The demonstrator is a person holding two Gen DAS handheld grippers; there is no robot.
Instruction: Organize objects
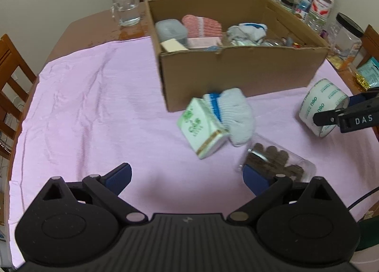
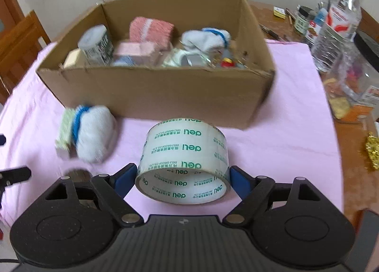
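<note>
A roll of clear tape (image 2: 182, 151) printed with green letters lies on the pink cloth (image 2: 284, 134) in front of the cardboard box (image 2: 154, 96). My right gripper (image 2: 183, 172) is shut on it, one blue pad against each side. In the left wrist view the same tape (image 1: 319, 103) and right gripper (image 1: 331, 117) show at the right edge. My left gripper (image 1: 187, 172) is open and holds nothing. A clear jar of brown cookies (image 1: 272, 158) lies by its right finger. A white sock bundle with a blue band (image 1: 236, 115) rests against a green-and-white packet (image 1: 201, 129).
The box (image 1: 236, 77) holds a pink cloth roll, a grey tub, socks and small items. Behind it stand a glass mug (image 1: 126, 8), a water bottle (image 1: 321, 6) and a black-lidded jar (image 1: 345, 34). Wooden chairs ring the table. Clutter lines the right edge (image 2: 350, 96).
</note>
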